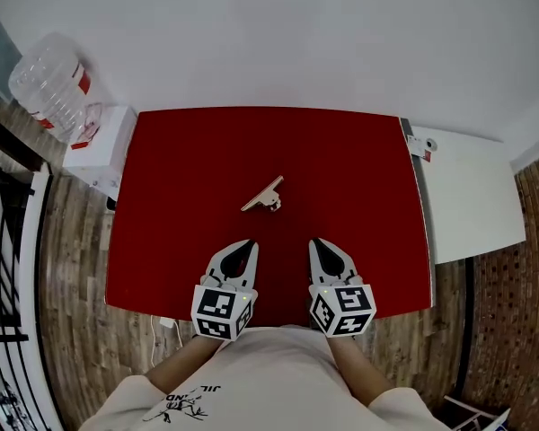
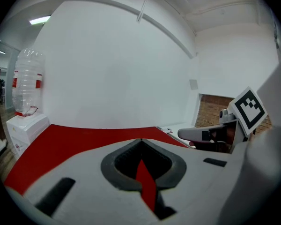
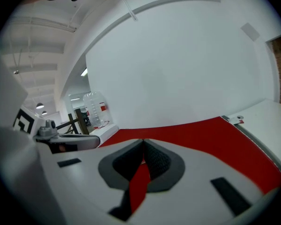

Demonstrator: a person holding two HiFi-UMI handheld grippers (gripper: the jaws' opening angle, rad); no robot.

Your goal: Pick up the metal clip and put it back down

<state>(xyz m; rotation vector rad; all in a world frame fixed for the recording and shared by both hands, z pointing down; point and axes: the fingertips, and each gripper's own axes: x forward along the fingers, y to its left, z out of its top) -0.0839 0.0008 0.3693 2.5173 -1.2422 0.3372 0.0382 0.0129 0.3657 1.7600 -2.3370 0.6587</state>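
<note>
A metal clip lies on the red table near its middle, seen only in the head view. My left gripper rests near the table's front edge, below and a little left of the clip, jaws shut with nothing between them. My right gripper sits beside it, below and right of the clip, also shut and empty. In the left gripper view the left gripper has its tips together over the red surface. The right gripper view shows the right gripper likewise. The clip is hidden in both gripper views.
A large clear water bottle sits on a white box left of the table. A white table adjoins the right side, with a small white object at its near corner. Wooden floor surrounds; a black railing stands at left.
</note>
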